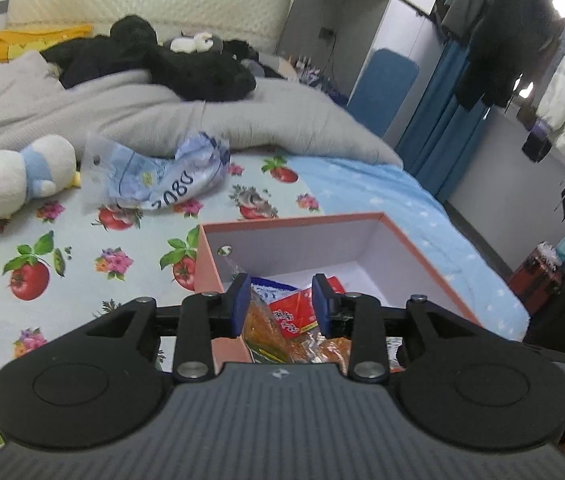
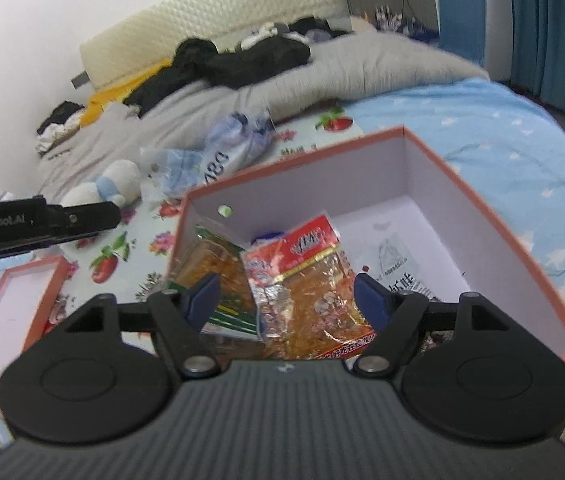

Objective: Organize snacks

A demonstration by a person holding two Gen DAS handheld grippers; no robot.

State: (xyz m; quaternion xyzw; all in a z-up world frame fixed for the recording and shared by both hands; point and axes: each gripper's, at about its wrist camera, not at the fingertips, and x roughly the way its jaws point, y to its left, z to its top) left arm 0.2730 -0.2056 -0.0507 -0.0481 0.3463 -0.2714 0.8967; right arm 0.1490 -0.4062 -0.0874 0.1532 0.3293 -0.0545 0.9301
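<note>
A salmon-pink box (image 1: 294,220) with a white inside stands on the flowered bedsheet. It holds several snack packets: a red and orange one (image 2: 306,280), a green-edged one (image 2: 210,256), and a bit of blue behind them. My left gripper (image 1: 282,304) hovers over the box's near left corner, blue pads apart, with a red packet (image 1: 294,312) lying below the gap and untouched. My right gripper (image 2: 290,300) stands wide open above the red and orange packet, gripping nothing. The left gripper's body (image 2: 42,220) shows at the left edge of the right wrist view.
A crumpled blue and white plastic bag (image 1: 162,176) lies beyond the box. A white and blue plush toy (image 1: 18,180) sits to its left. A grey duvet (image 1: 122,108) with dark plush toys covers the bed's far side. The box lid (image 2: 22,300) lies left of the box.
</note>
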